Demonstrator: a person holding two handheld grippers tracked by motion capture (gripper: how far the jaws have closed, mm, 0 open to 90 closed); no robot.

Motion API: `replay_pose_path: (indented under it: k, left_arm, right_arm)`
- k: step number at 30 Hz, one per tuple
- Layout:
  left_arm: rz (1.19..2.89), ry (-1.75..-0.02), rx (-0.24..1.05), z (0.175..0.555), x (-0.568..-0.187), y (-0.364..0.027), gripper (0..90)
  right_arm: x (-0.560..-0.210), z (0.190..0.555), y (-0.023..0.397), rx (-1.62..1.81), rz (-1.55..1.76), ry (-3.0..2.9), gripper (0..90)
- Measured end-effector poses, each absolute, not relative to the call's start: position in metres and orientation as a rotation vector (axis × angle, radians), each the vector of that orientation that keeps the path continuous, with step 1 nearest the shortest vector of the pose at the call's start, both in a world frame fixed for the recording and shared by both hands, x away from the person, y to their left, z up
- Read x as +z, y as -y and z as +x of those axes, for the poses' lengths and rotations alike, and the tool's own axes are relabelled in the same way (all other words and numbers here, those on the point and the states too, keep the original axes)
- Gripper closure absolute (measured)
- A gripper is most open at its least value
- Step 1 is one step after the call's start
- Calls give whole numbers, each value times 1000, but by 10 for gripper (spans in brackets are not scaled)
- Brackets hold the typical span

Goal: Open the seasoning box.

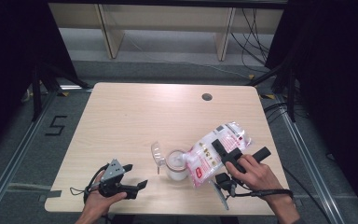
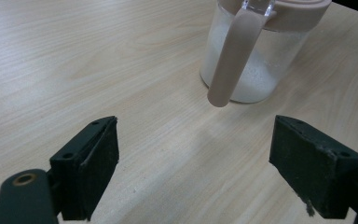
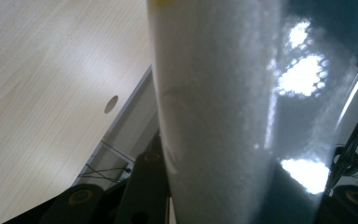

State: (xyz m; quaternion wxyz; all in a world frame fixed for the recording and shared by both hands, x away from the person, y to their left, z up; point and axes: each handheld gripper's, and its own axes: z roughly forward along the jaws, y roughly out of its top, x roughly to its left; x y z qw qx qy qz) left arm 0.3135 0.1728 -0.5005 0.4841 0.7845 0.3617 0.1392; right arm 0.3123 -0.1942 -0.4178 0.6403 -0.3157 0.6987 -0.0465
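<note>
The right gripper (image 1: 228, 156) was clamped on a clear bag of white powder (image 1: 214, 151) and held it tilted, with the lower end over the open mouth of a clear jar (image 1: 176, 164). The jar stood near the front middle of the wooden table (image 1: 135, 116), partly filled with white powder, and its clear lid (image 1: 157, 153) was flipped open on the left side. The left gripper (image 1: 133, 179) rested near the front left edge, with jaws wide apart and nothing between them, well apart from the jar.
</note>
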Motion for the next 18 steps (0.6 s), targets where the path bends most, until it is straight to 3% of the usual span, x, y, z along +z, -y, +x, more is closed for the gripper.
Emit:
replay_pose_path:
  k: [18]
  left_arm:
    - [1909, -871, 339, 313, -501, -173, 152]
  right_arm:
    - [-421, 312, 197, -83, -708, -1610, 765]
